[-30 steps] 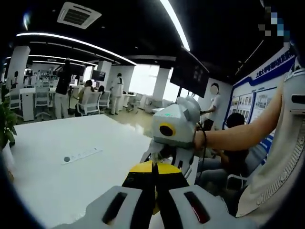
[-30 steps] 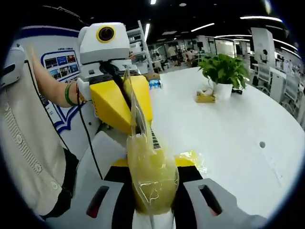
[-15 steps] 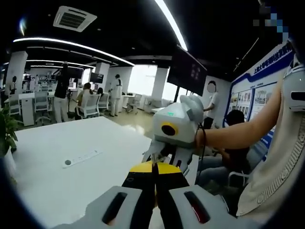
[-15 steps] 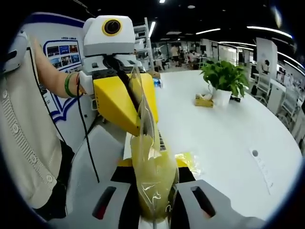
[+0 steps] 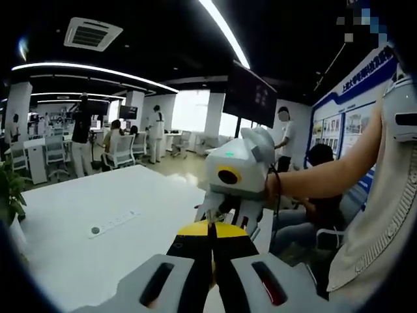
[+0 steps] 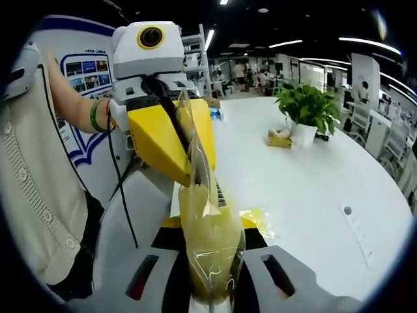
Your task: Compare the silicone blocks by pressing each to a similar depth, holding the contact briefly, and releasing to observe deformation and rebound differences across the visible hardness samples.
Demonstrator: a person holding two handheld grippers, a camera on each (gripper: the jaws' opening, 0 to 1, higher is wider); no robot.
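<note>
A clear plastic bag (image 6: 208,244) with a yellowish silicone block inside stands upright between my right gripper's (image 6: 208,225) jaws, which are shut on it. Above it, my left gripper (image 6: 187,177), yellow-jawed and held by a hand, is shut on the bag's thin top edge. In the left gripper view my left gripper (image 5: 212,227) has its yellow-and-black tips pressed together, with my right gripper (image 5: 221,212) just beyond them. A second yellow piece (image 6: 264,218) lies on the table behind my right jaw.
Both grippers are held over the near edge of a white table (image 6: 313,189). A potted plant (image 6: 306,98) and a small box (image 6: 280,134) stand further along it. A power strip (image 5: 112,222) is set in the tabletop. A seated person (image 5: 319,195) is close by.
Both grippers keep their hold on the bag. The views have shifted slightly with the hands; the bag and the left gripper sit a little more upright in the right gripper view.
</note>
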